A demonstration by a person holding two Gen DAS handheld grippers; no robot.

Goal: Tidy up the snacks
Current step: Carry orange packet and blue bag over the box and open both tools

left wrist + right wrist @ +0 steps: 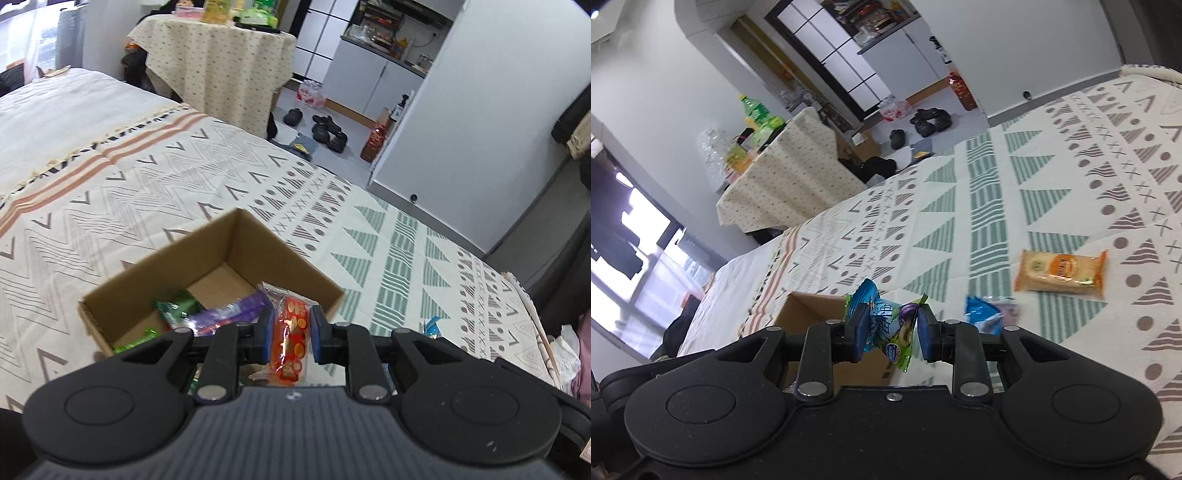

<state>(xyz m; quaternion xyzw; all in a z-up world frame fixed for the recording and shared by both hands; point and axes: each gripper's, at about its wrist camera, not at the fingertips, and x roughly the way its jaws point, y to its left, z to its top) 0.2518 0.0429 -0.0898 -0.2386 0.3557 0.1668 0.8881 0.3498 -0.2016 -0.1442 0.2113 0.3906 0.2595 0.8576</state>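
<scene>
An open cardboard box sits on the patterned bedspread; inside lie a green packet and a purple packet. My left gripper is shut on a red-orange snack packet, held over the box's near right corner. My right gripper is shut on a blue-green snack packet, held just right of the box. An orange biscuit packet and a blue packet lie on the bedspread to the right.
A blue wrapper lies on the bedspread right of the box. A table with a dotted cloth stands beyond the bed, with bottles on it. Shoes lie on the floor. The bed edge is at the right.
</scene>
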